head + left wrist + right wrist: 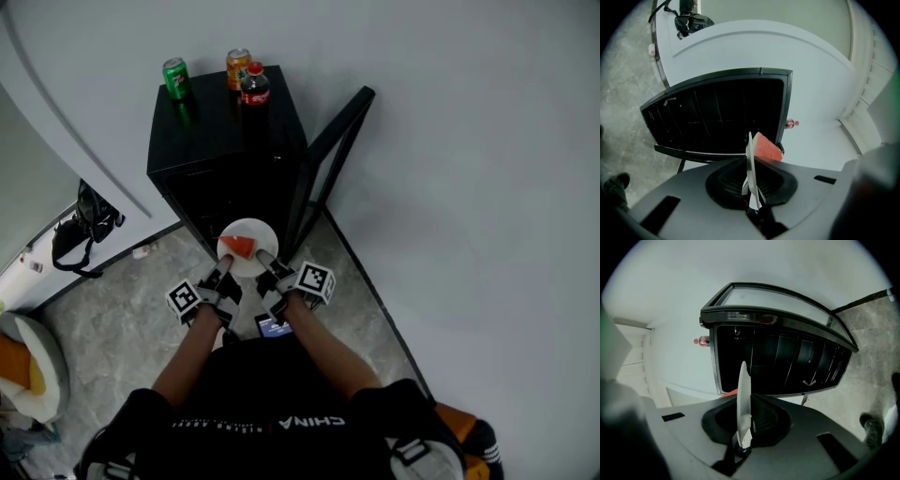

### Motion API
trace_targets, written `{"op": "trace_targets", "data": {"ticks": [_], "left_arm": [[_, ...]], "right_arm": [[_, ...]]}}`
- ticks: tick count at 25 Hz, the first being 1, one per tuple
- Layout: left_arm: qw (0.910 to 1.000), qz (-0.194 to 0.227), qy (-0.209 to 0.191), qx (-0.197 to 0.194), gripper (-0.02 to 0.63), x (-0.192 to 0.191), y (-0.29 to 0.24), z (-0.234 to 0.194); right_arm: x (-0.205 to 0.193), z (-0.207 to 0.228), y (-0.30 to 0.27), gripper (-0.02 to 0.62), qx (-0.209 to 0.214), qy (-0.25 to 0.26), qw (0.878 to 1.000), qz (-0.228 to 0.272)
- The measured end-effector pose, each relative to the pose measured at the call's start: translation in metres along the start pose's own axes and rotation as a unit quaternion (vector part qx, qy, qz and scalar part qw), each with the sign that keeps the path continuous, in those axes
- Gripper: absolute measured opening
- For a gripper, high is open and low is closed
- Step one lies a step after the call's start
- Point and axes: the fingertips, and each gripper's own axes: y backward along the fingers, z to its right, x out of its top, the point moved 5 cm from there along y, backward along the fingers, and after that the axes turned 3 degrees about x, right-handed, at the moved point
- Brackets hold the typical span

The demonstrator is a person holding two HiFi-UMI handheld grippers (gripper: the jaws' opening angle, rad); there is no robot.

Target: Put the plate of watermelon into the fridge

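Observation:
A white plate (pixel 253 232) with a red watermelon wedge (pixel 237 247) hangs in front of the small black fridge (pixel 225 141), whose door (pixel 328 159) stands open to the right. My left gripper (pixel 225 267) is shut on the plate's near-left rim. My right gripper (pixel 265 262) is shut on its near-right rim. In the left gripper view the plate (pixel 750 164) shows edge-on with the wedge (pixel 766 147) beyond it, before the dark fridge interior (pixel 717 112). The right gripper view shows the plate (pixel 743 404) edge-on too, facing the fridge opening (pixel 783 362).
A green can (pixel 175 77), an orange can (pixel 237 67) and a cola bottle (pixel 254 89) stand on the fridge top. A white wall runs along the right. A black bag (pixel 80 230) lies on the stone floor at left.

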Motion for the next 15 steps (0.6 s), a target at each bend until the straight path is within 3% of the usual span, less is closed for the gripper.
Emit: {"op": "trace_targets", "data": {"ticks": [4, 15], "left_arm": [[0.9995, 0.009, 0.0, 0.03, 0.032, 0.005, 0.001, -0.002], [0.9985, 0.036, 0.003, 0.04, 0.025, 0.015, 0.006, -0.008]], "right_arm": [[0.0, -0.005, -0.007, 0.032, -0.006, 0.028, 1.0, -0.005], [-0.005, -0.006, -0.021, 0.032, -0.018, 0.041, 0.999, -0.02]]}}
